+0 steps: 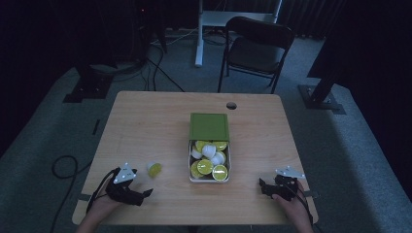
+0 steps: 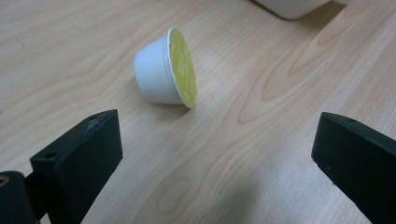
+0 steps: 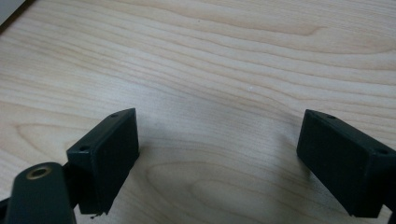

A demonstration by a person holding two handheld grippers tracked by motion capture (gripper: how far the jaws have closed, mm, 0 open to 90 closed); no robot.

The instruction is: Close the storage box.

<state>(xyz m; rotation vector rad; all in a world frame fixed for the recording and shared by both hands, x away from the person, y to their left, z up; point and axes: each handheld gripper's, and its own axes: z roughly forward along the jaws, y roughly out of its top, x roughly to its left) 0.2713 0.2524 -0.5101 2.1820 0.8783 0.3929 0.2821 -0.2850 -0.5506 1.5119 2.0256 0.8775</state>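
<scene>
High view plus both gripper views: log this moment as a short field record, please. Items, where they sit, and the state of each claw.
table: light wood
box: white tray with green lid open, at table centre
box contents: yellow-topped and white capsules
loose capsule: on its side on the table, left of the box, untouched
left claw: open, aimed at the loose capsule, holding nothing
right claw: open, over bare wood, holding nothing
background: black chair
</scene>
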